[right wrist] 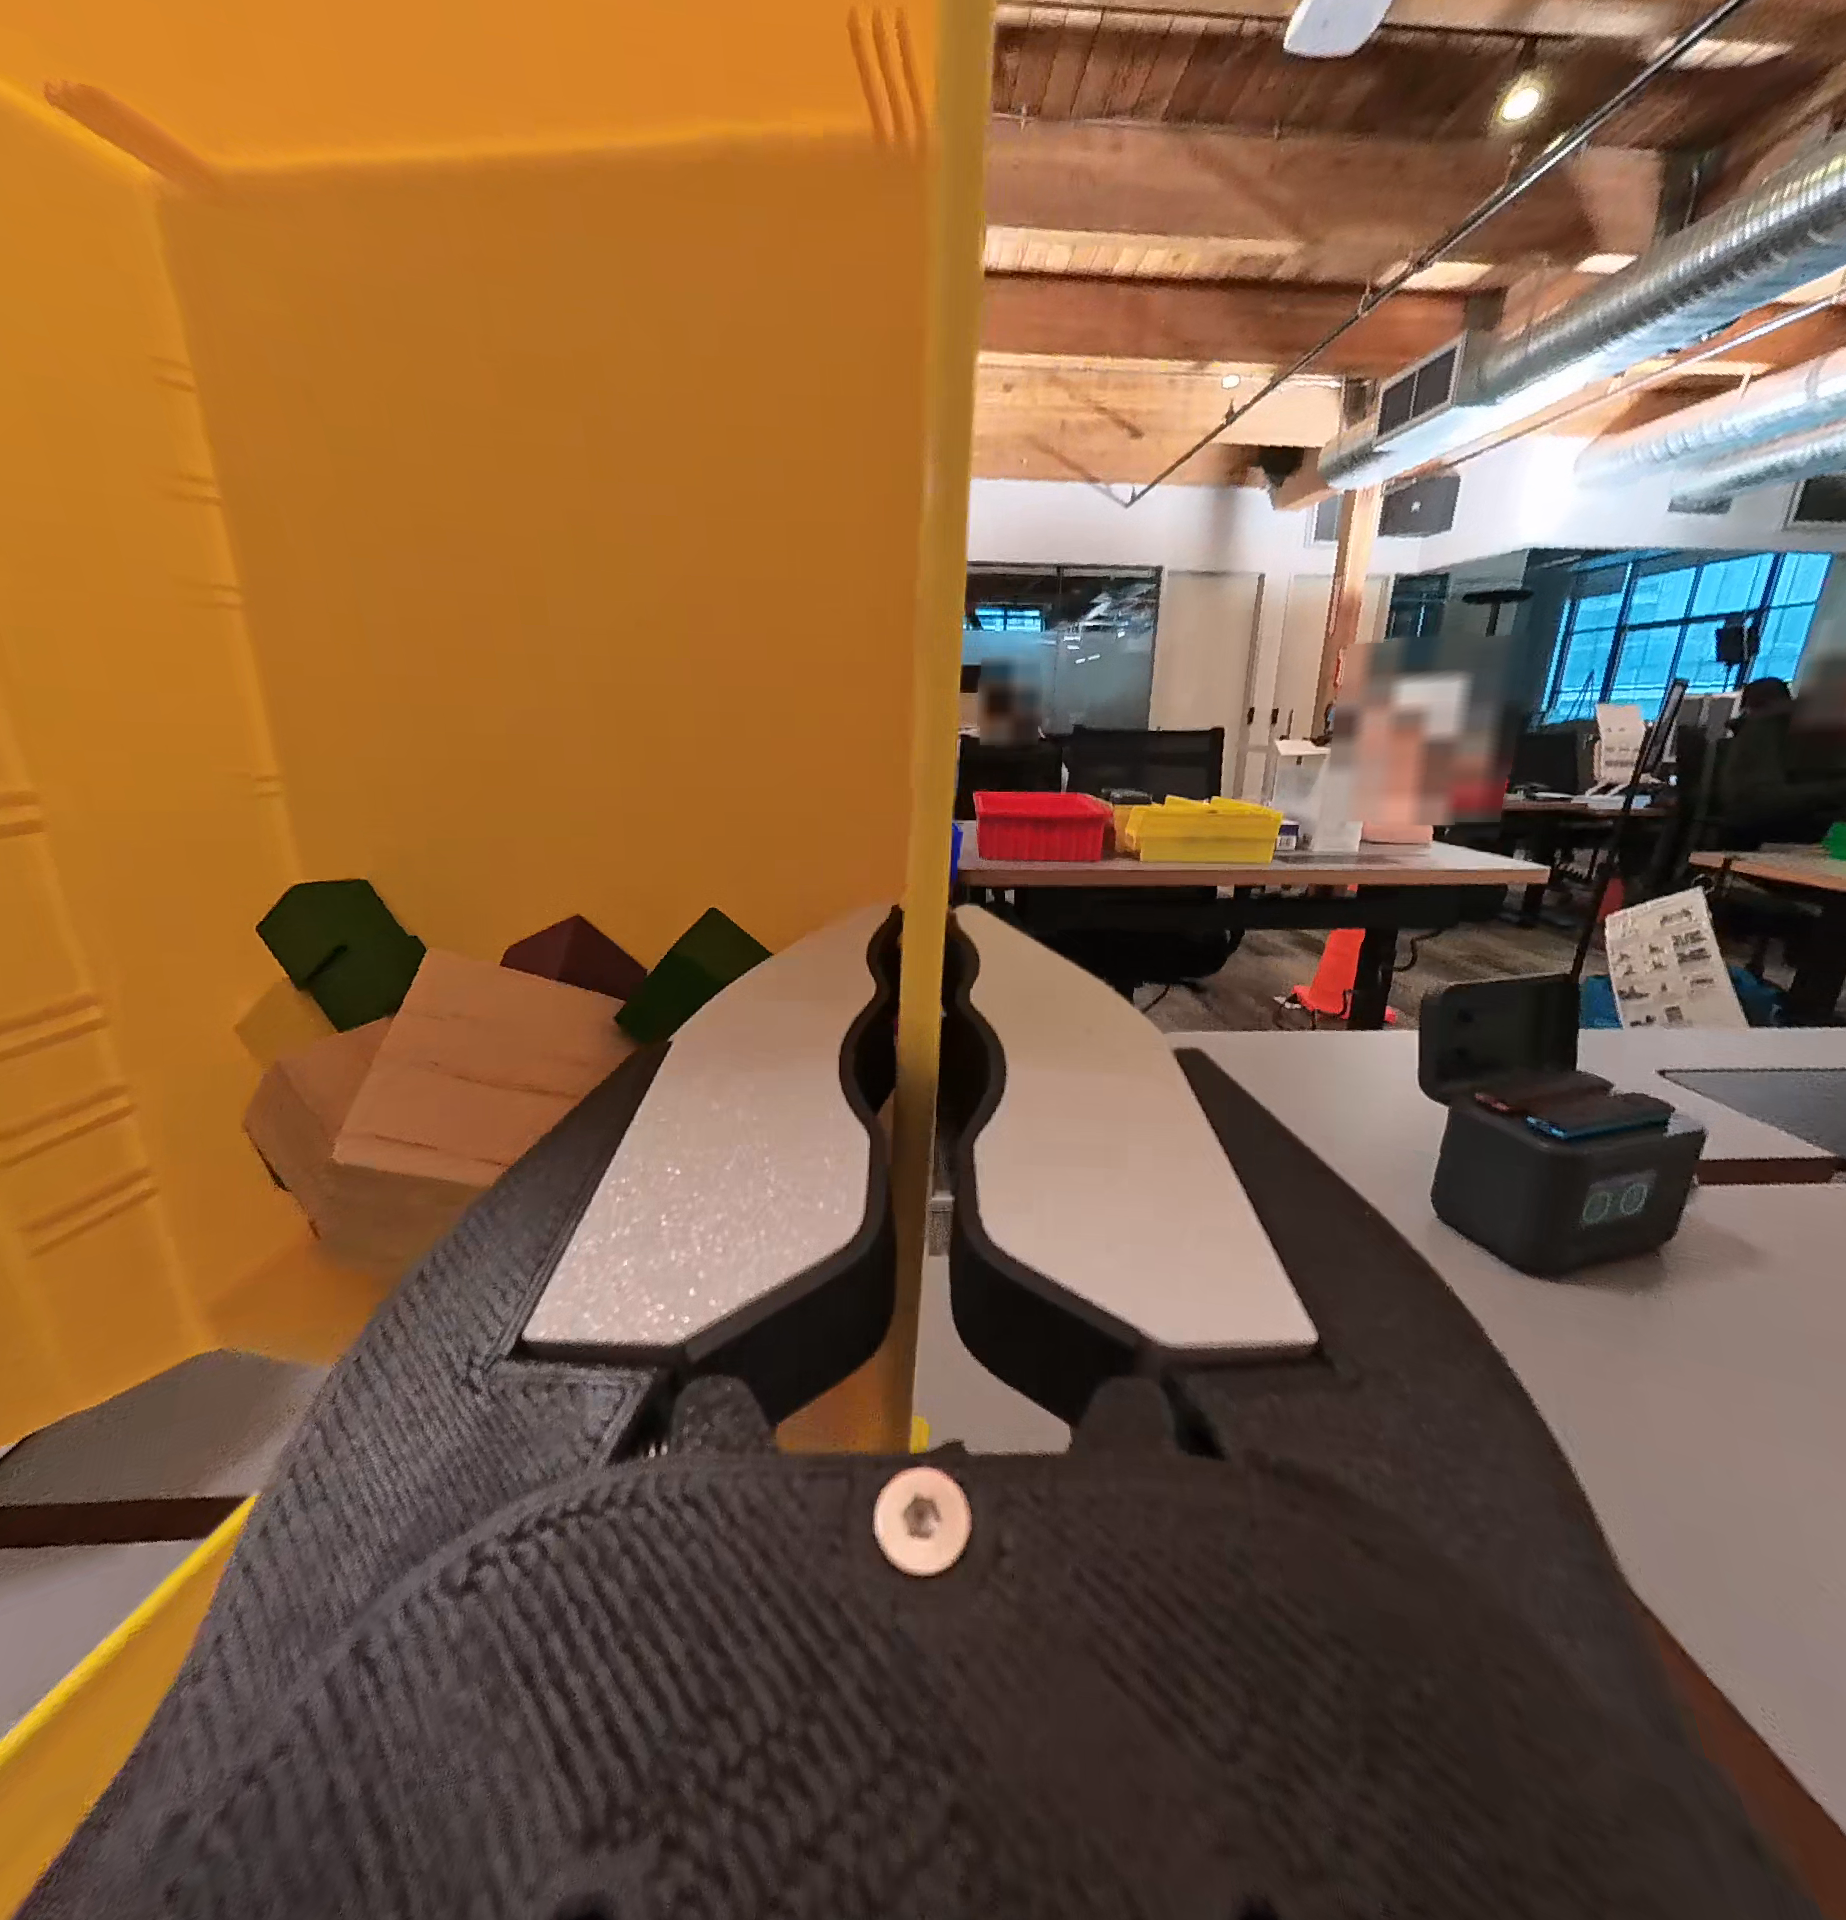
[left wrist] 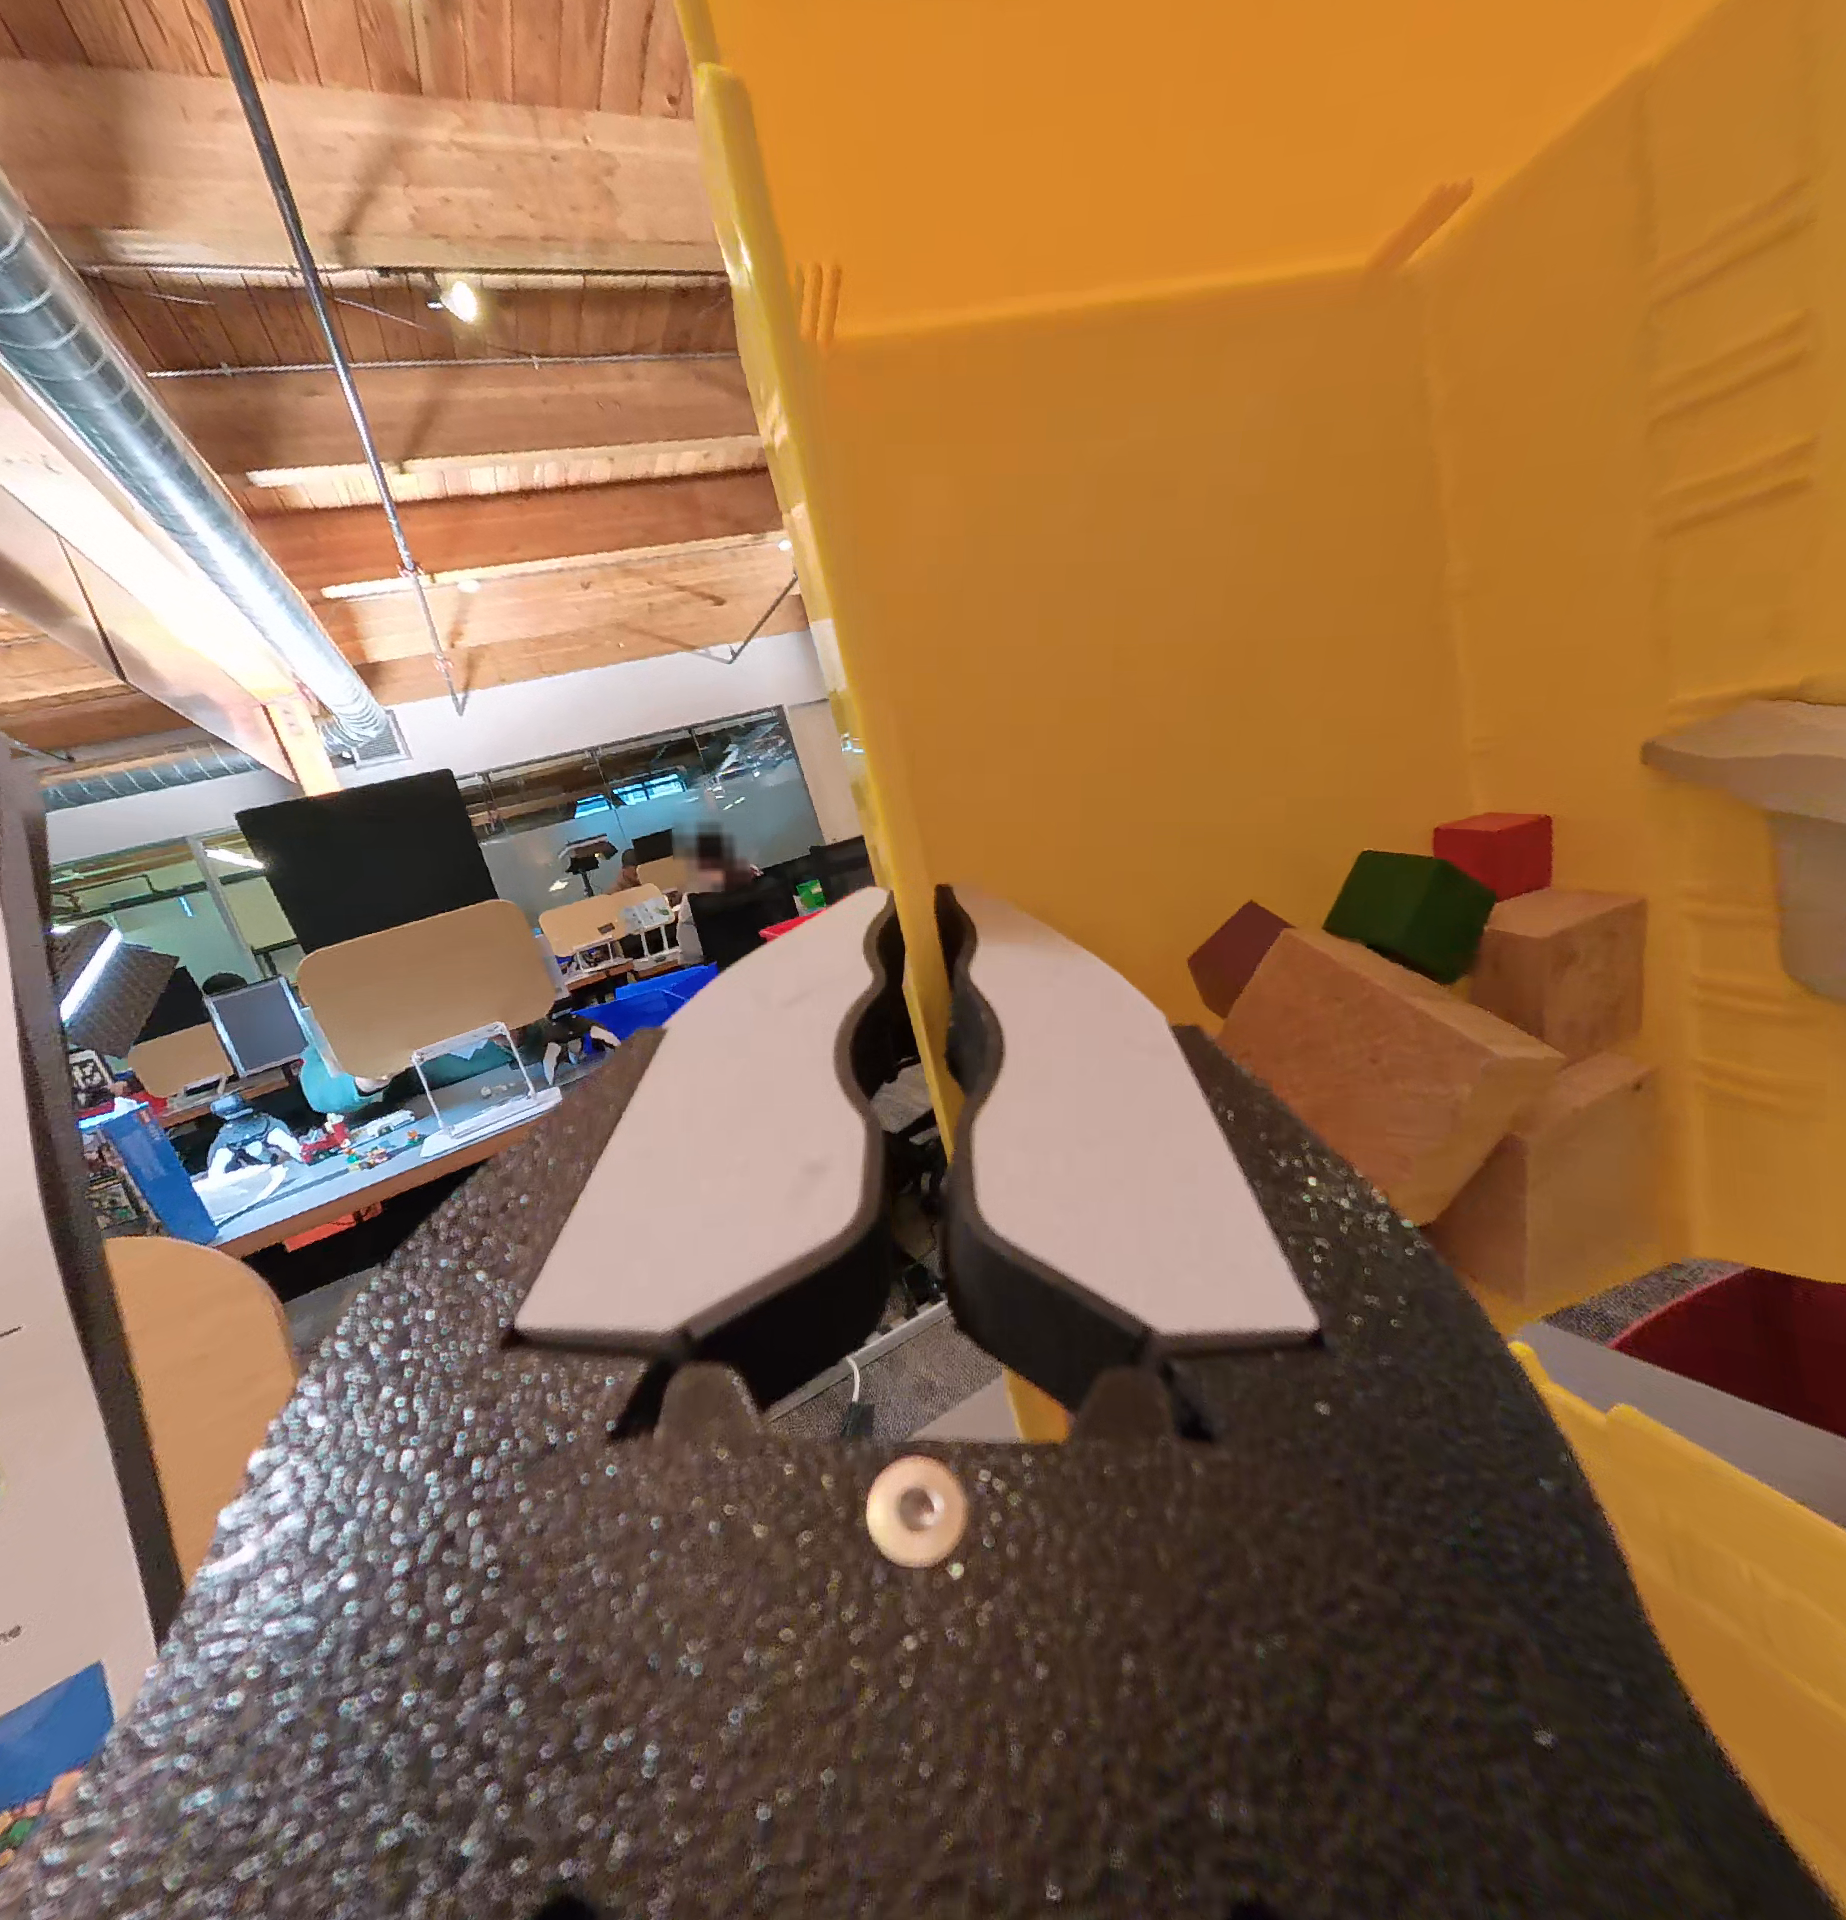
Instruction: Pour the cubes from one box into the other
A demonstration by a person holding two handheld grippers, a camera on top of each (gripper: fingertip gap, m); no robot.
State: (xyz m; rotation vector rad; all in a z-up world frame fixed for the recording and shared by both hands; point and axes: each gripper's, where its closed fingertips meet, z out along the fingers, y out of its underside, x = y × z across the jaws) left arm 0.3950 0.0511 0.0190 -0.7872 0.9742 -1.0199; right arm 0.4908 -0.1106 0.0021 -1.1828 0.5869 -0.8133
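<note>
Claws, left and right, each pinch a yellow box wall; cubes heaped at 9 o'clock in the right view.

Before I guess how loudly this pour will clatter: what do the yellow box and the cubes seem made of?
The yellow box looks like moulded plastic, smooth and slightly glossy, with ribbed ridges in its thin walls. The pale cubes look like unfinished wood with visible grain. The green cube and red cube look matte-painted, probably wood underneath.
</note>
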